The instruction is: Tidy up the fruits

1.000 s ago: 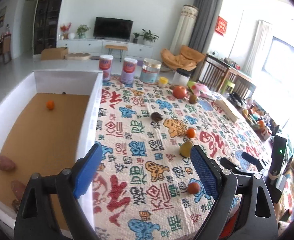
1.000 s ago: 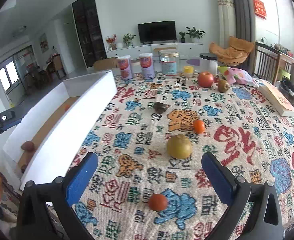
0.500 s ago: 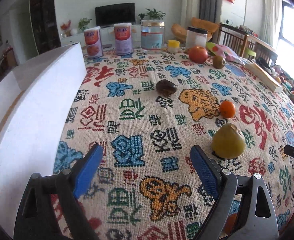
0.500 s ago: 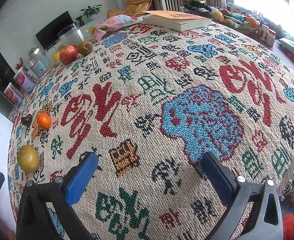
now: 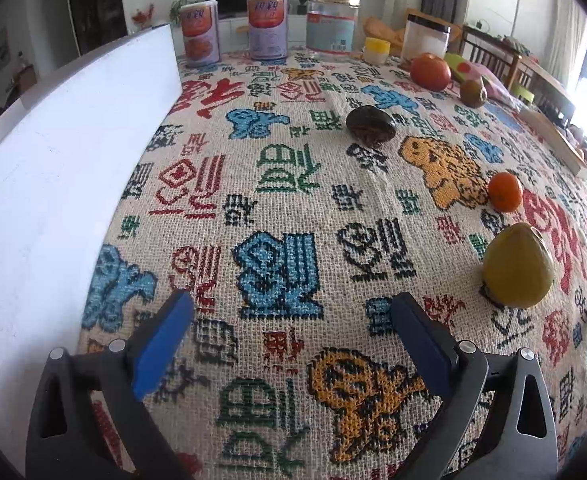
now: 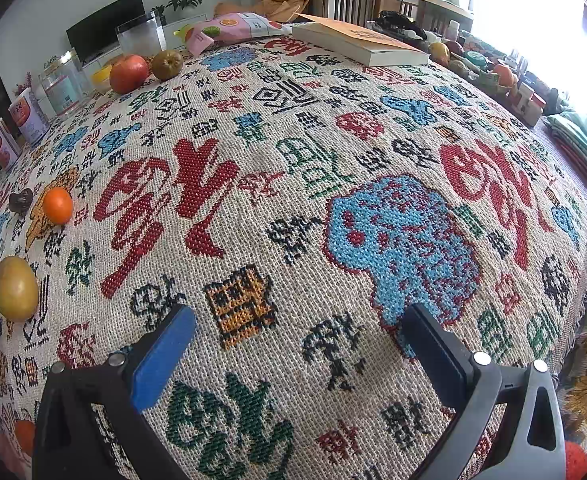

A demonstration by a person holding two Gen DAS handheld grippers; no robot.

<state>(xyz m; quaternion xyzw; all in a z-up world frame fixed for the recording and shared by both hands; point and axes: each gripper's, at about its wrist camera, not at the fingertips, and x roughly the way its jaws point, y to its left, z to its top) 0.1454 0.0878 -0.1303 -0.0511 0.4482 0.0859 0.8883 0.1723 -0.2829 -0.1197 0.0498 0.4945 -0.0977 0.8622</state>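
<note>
My left gripper [image 5: 291, 316] hangs low over the patterned cloth with its jaws opening and nothing between them. A yellow-green pear [image 5: 517, 266] sits to its right, a small orange [image 5: 504, 192] beyond that, and a dark brown fruit [image 5: 370, 125] farther back. A red apple [image 5: 430, 71] and a brown pear [image 5: 472, 92] lie at the far right. My right gripper [image 6: 297, 330] is open over bare cloth. From there the yellow-green pear [image 6: 13, 288] and the orange [image 6: 57, 205] lie far left, the apple [image 6: 128, 73] at the back.
A white box wall [image 5: 61, 184] rises along the left. Two printed cans [image 5: 200, 32], a glass jar [image 5: 332, 24] and a white tub [image 5: 427, 40] line the far edge. A book [image 6: 357, 42] and a snack bag [image 6: 233, 26] lie at the back right. The cloth drops off at the right edge.
Both grippers dropped toward the cloth. The left one swung right off the box, so its inside is out of view. The right one turned right, leaving the pear and orange far left.
</note>
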